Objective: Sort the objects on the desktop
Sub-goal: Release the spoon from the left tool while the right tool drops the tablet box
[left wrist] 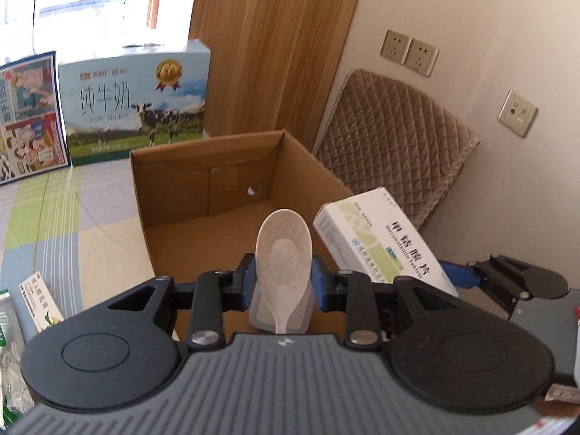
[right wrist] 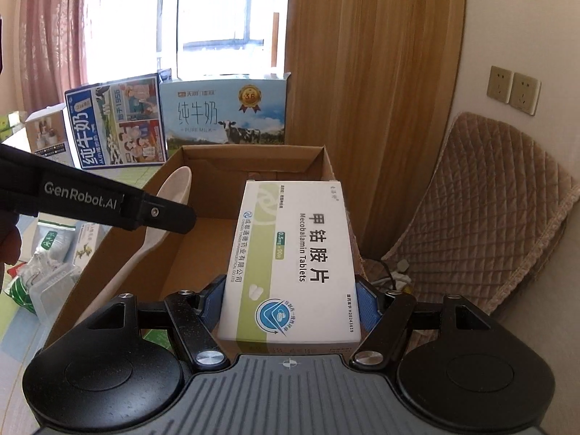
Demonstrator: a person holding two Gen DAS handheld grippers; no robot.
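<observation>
Left wrist: spoon point(left wrist: 283, 250) bowl-forward along fingers point(left wrist: 243, 278), clamped; right fingers point(right wrist: 367, 304) gripping medicine box point(right wrist: 293, 261).

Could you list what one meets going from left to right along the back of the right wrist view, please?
Blue comic-style milk carton → pure milk carton with the cow → wooden panel → wall sockets.

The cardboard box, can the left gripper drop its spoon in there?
Probably yes. The left gripper holds the spoon right above the cardboard box, which is open on top, with nothing between them.
</observation>
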